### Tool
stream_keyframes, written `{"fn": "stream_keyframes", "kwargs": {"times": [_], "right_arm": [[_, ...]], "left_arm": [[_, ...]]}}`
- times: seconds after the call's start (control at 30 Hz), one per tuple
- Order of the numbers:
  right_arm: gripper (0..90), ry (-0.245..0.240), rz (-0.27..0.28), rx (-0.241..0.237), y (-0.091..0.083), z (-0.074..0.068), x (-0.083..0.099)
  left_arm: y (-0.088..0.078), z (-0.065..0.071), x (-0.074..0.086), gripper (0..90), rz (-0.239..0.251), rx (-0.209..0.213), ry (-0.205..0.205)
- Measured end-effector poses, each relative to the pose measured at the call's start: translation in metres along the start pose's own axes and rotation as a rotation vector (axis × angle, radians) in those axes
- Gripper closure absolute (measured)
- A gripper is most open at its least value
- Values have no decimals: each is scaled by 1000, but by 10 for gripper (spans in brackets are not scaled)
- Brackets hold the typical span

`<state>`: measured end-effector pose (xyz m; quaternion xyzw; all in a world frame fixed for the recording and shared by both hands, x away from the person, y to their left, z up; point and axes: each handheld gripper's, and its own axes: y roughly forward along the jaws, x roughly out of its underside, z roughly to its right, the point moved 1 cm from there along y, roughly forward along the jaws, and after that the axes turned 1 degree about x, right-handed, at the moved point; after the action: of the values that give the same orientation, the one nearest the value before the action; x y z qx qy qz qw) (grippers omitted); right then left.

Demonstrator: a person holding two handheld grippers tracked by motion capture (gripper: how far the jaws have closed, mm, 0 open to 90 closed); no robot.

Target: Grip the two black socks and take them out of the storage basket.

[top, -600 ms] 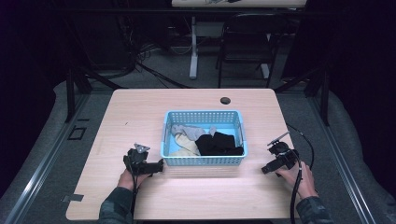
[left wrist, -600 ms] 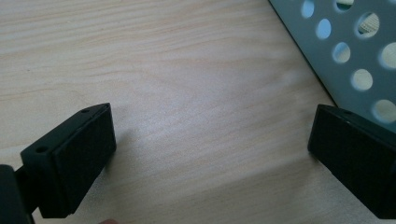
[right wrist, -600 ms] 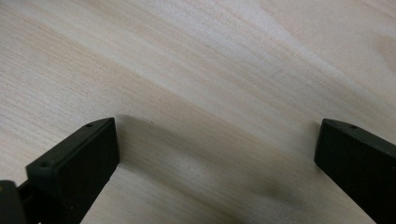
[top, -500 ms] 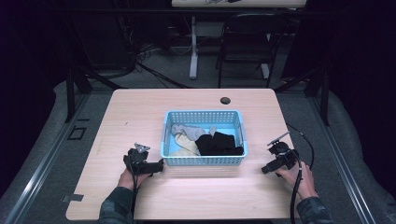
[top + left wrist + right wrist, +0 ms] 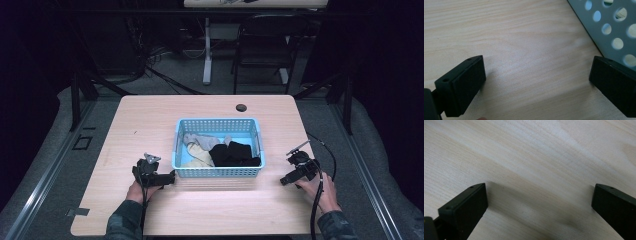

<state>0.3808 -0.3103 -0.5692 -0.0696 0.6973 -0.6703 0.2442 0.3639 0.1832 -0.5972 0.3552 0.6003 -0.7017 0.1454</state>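
Both grippers rest low on the wooden table (image 5: 150,120), jaws spread wide and holding nothing: left gripper (image 5: 171,178) at lower left of the high view, right gripper (image 5: 283,180) at lower right. One blue basket (image 5: 218,171) sits between them at centre, its corner just beside the left gripper. Inside lie one black garment (image 5: 235,154) and several pale ones (image 5: 199,142).

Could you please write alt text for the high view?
A blue basket of socks, black, grey and cream, sits mid-table. A person's hands rest a left tool and a right tool on the wood at either side, both open and empty.
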Motion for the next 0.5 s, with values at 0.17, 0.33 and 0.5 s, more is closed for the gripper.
{"fn": "stream_keyframes", "kwargs": {"times": [0.17,0.33,0.5], "right_arm": [[0,14,70,17,-11,1,-1],[1,23,112,22,-20,-1,-4],[10,-10,97,25,-27,-1,-6]], "left_arm": [[0,0,0,6,0,0,0],[0,0,0,8,3,-1,0],[0,0,0,8,3,-1,0]]}}
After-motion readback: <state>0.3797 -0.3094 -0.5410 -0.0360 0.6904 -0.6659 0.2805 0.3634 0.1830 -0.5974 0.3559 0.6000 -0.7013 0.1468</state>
